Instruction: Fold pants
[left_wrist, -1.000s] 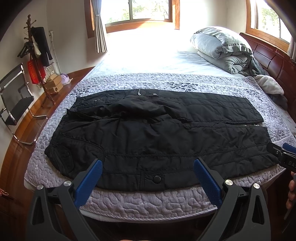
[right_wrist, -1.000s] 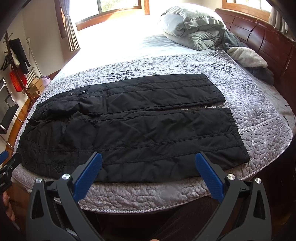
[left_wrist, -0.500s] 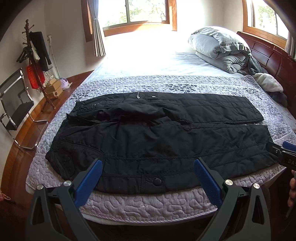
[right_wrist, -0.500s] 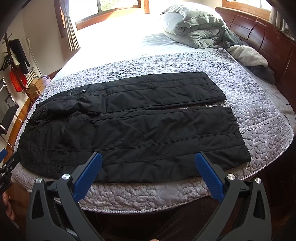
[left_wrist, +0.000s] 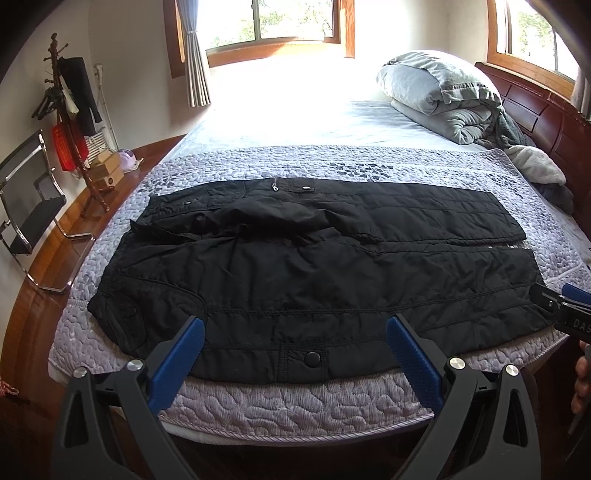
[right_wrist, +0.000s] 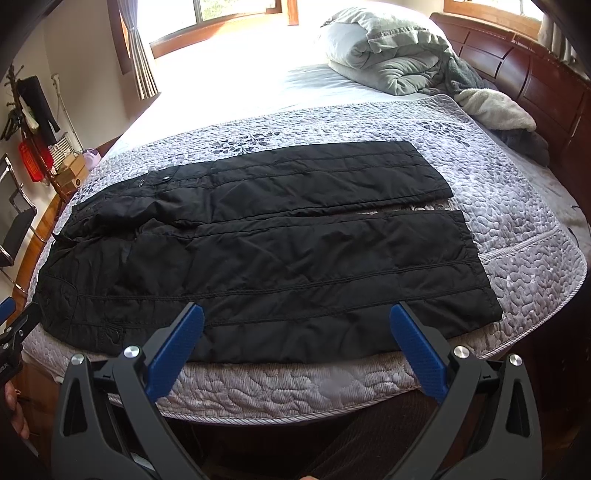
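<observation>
Lying flat across a grey quilted bedspread (left_wrist: 295, 402), black padded pants (left_wrist: 303, 269) have their waist at nine o'clock, hems at three. The left gripper (left_wrist: 295, 343) and right gripper (right_wrist: 297, 332) hover released, empty, above the pants' near edge.

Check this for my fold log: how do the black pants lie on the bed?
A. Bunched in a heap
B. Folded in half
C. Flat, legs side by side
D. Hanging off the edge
C: the black pants lie spread flat on the quilted bedspread, both legs parallel, neither open claw touching them.
</observation>
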